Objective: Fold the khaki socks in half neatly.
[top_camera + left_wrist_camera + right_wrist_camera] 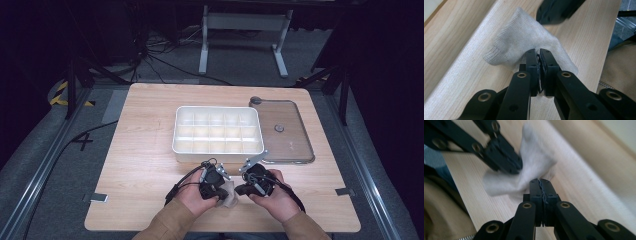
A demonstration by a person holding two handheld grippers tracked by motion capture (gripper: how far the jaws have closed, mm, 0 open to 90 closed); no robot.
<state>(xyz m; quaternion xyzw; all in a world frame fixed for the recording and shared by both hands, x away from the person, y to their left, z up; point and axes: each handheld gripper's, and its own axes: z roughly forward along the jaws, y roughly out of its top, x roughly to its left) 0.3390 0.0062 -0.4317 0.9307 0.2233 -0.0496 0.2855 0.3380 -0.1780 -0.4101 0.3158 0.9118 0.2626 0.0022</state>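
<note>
No text, label or number is legible.

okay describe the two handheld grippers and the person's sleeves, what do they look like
Both the left gripper and right gripper are matte black, with two flat, straight fingers on angular link arms pinned by brass-coloured rivets. In the high view each carries a grey plate on top and trails a thin black cable. The sleeves are tan fabric.

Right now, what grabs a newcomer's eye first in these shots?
The grey knit sock at the table's near edge, pinched in the left tool with the jaws closed on its fabric. The right tool sits closed right beside it. Behind them stands an empty white divided box, its clear lid lying flat to the right.
</note>
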